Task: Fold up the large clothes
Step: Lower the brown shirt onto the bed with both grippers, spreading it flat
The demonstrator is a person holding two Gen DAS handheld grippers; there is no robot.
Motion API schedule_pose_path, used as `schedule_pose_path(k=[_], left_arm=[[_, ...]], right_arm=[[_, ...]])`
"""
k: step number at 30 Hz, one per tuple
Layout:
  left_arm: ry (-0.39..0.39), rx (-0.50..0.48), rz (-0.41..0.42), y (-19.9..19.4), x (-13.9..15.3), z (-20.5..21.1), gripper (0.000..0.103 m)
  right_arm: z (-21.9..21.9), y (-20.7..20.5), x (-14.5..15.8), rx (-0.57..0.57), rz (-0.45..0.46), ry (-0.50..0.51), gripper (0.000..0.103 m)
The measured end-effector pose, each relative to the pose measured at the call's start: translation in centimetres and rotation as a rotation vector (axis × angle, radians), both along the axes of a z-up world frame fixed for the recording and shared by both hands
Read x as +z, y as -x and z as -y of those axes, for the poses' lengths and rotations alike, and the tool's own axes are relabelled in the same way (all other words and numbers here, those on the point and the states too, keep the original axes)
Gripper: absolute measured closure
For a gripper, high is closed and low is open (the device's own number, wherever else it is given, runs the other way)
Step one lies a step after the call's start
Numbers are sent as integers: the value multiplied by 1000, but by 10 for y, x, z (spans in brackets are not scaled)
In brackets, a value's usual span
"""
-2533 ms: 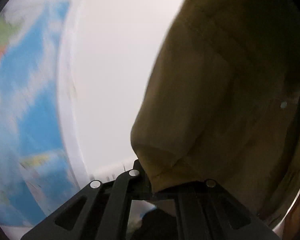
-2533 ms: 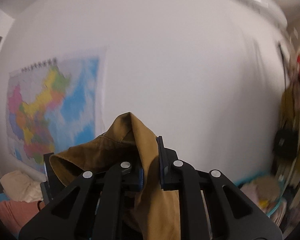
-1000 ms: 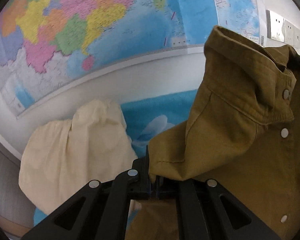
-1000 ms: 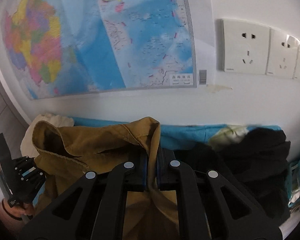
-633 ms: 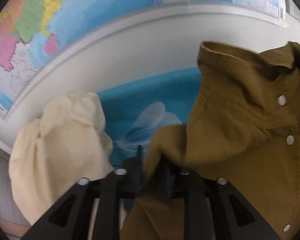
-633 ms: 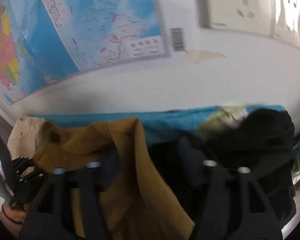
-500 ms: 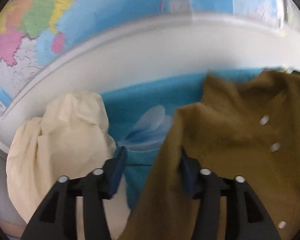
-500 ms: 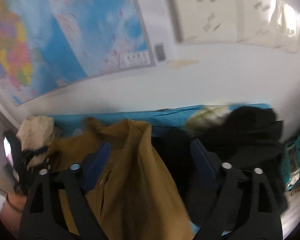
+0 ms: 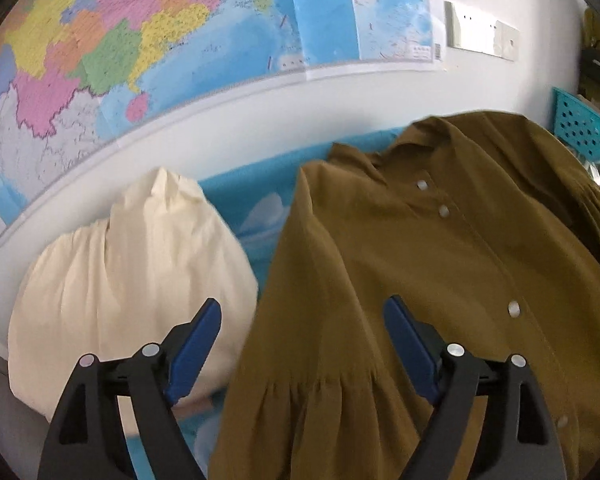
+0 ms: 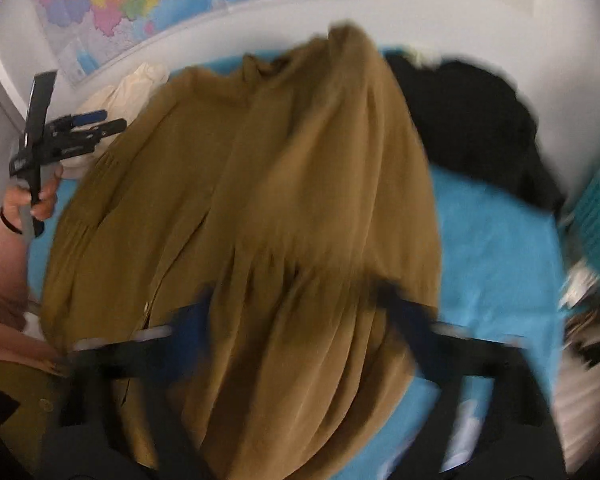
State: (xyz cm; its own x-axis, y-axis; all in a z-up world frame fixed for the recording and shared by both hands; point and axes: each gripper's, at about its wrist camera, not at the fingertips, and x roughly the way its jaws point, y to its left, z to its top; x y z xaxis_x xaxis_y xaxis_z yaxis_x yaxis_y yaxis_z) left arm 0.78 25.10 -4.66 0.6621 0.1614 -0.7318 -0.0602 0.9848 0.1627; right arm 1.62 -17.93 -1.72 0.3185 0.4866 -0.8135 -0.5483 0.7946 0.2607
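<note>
A large mustard-brown button shirt (image 9: 420, 280) lies spread on a blue sheet (image 9: 260, 212), collar toward the wall. In the right wrist view the shirt (image 10: 284, 200) fills the middle, blurred by motion. My left gripper (image 9: 300, 320) is open and empty, jaws wide apart over the shirt's left shoulder and sleeve. It also shows in the right wrist view (image 10: 100, 120) at the left, held by a hand. My right gripper (image 10: 296, 304) is open and empty above the shirt's lower gathered part.
A cream cloth bundle (image 9: 128, 264) lies left of the shirt by the wall. A black garment pile (image 10: 472, 128) lies at the back right. A teal perforated basket (image 9: 580, 128) stands at the right. A colourful map (image 9: 180, 40) hangs on the wall.
Both grippers have let go of the shirt and opened wide. The shirt has dropped flat onto the blue sheet. The right gripper has pulled back toward the hem.
</note>
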Motion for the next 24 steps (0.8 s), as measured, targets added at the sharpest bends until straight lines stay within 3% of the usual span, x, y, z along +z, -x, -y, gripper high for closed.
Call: schedule_pose_path(k=[1,2,7,9,12,13,16,19,21,23,24], left_arm=[[8,-5,1,6,-2,0,21],[13,-9,1,12,-5,0,21],[18,-51,19,50,-2,2,19],[42,-83,11,64,-3,4,18],[106,-139,-22,83,-12,6,13],[126,-165,-35,91,-19,9,11],[89,-189,-77,104,-40,23,9],[29,-176,-137,103,-61,34,9],[10,-160,-157,99,-70,34,23],[20,-155,-158,99,-69,31,53],[26,-143,-145,99,-65,28,63]], right_arm=[[9,-3,6,-20,7,-27,90],[18,-5,16,-50,31,-32,92],[88,-27,85,-252,179,-77,94],[109,-47,91,-350,191,-38,93],[129,-78,63,-420,103,-35,92],[129,-85,44,-431,80,11,89],[120,-105,-2,-467,11,112,71],[115,-111,-31,-465,-52,99,54],[111,-110,-35,-472,-37,103,40],[111,-105,-32,-463,-27,83,38],[110,-102,-29,-467,-19,73,35]])
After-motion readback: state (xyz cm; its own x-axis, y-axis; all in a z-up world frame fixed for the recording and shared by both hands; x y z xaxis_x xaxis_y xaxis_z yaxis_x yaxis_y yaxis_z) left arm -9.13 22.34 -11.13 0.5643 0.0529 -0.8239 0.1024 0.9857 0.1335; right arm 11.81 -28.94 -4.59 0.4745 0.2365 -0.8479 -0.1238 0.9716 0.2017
